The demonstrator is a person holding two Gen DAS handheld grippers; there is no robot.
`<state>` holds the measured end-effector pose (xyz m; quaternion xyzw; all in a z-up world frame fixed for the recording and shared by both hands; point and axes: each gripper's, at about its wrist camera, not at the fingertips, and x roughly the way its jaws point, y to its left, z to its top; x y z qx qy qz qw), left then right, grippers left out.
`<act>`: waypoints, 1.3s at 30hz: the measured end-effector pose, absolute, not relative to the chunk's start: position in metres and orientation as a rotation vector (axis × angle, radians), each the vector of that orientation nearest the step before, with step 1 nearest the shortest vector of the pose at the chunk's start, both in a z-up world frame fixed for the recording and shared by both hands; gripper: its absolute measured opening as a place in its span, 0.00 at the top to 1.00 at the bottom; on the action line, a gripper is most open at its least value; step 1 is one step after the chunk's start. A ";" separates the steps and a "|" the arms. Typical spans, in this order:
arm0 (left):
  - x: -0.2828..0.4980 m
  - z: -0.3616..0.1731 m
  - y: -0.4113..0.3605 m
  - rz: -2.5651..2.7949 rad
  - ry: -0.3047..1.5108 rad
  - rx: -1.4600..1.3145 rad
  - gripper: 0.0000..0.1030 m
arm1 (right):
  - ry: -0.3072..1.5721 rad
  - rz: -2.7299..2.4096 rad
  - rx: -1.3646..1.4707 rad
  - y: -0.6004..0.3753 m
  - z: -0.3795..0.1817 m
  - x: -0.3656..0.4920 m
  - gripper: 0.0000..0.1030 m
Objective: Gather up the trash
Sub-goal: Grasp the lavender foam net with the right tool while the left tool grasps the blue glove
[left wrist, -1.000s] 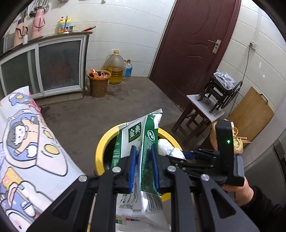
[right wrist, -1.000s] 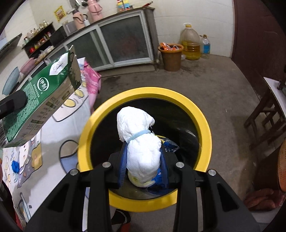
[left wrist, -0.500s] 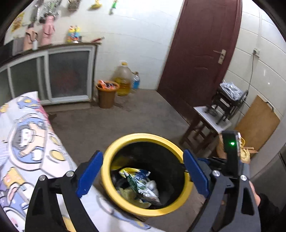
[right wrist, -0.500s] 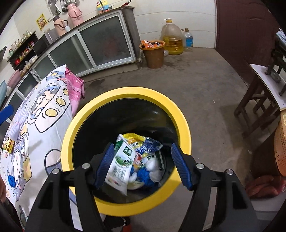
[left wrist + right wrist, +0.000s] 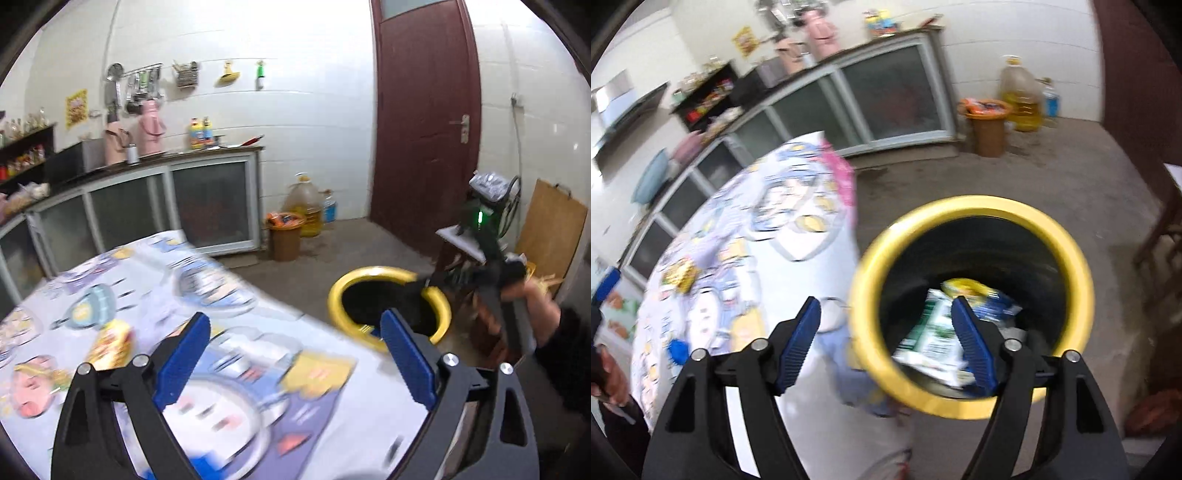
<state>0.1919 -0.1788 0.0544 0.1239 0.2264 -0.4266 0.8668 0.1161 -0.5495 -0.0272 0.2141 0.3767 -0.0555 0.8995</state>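
In the left wrist view the left gripper (image 5: 293, 354) fills the lower part of the frame, its jaws spread wide with nothing between them, above the worktop (image 5: 258, 417) with its cartoon-print cloth. A yellow snack wrapper (image 5: 110, 341) lies on the cloth at the left of the frame. The yellow-rimmed trash bin (image 5: 388, 306) stands on the floor just beyond the worktop's edge, right of centre, and the right gripper (image 5: 417, 288) reaches over its rim from the right, blurred. In the right wrist view the right gripper (image 5: 886, 332) also has its jaws wide apart and empty, over the near left rim of the bin (image 5: 1078, 266). Inside the bin lie a green and white milk carton (image 5: 929, 332) and a yellow and blue wrapper (image 5: 971, 291). A small blue bottle cap (image 5: 677, 349) sits on the cloth at lower left
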 end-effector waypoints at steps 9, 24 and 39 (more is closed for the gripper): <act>0.197 0.020 -0.079 -0.818 0.541 0.349 0.08 | 0.826 0.179 0.419 -0.448 -0.009 0.192 0.17; 0.234 -0.021 -0.086 -0.807 0.641 0.427 0.08 | 1.053 0.305 0.534 -0.321 -0.005 0.373 0.24; 0.266 -0.046 -0.102 -0.827 0.746 0.427 0.09 | 1.199 0.136 0.631 -0.315 -0.064 0.456 0.45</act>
